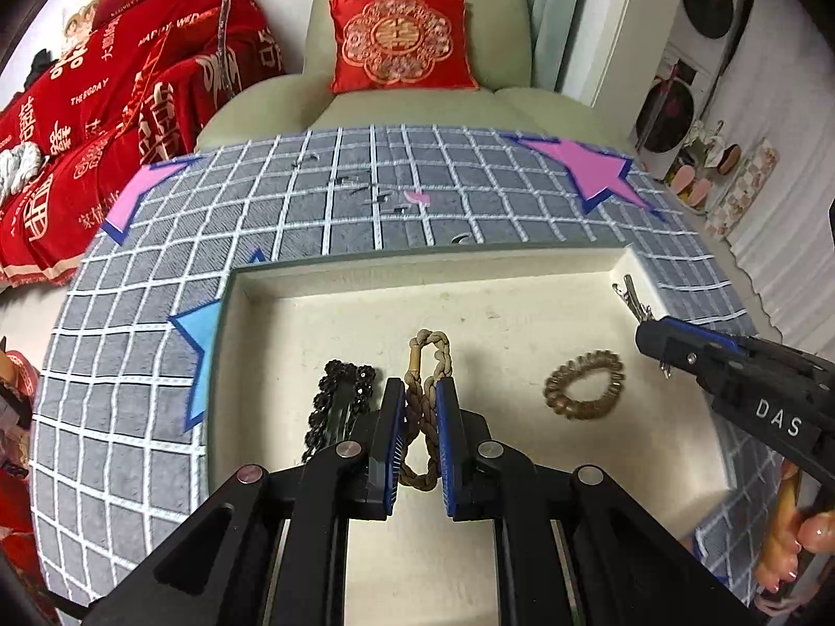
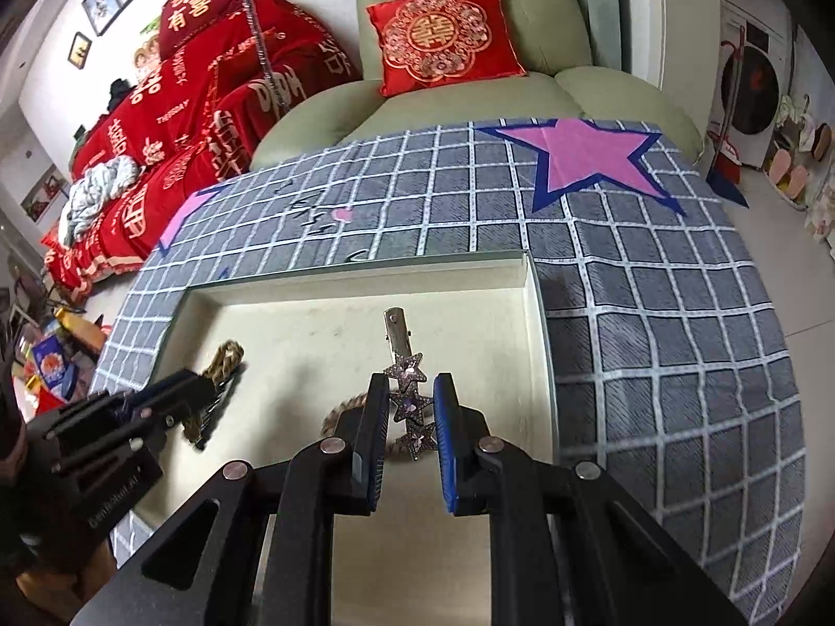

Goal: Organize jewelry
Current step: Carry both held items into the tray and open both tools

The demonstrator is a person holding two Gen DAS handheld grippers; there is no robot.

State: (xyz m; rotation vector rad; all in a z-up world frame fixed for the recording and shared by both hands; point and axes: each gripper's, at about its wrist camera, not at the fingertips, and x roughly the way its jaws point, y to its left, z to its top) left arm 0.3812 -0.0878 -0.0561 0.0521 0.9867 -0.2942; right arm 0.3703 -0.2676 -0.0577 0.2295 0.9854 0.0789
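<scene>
A cream tray (image 1: 522,266) sits on a grey checked cloth. My left gripper (image 1: 420,396) is shut on a brown braided hair tie (image 1: 428,365) over the tray floor. A black beaded hair clip (image 1: 339,401) lies just left of it and a brown spiral hair ring (image 1: 584,385) to the right. My right gripper (image 2: 410,391) is shut on a silver clip with purple stars (image 2: 409,396) near the tray's right wall (image 2: 537,323); the ring (image 2: 344,407) lies partly hidden under it. The right gripper also shows in the left wrist view (image 1: 647,336).
The grey cloth with pink and blue stars (image 2: 589,156) covers the table. A green armchair with a red cushion (image 1: 402,41) stands behind it. Red bedding (image 1: 104,104) lies at the left. The left gripper body (image 2: 130,417) is at the tray's left.
</scene>
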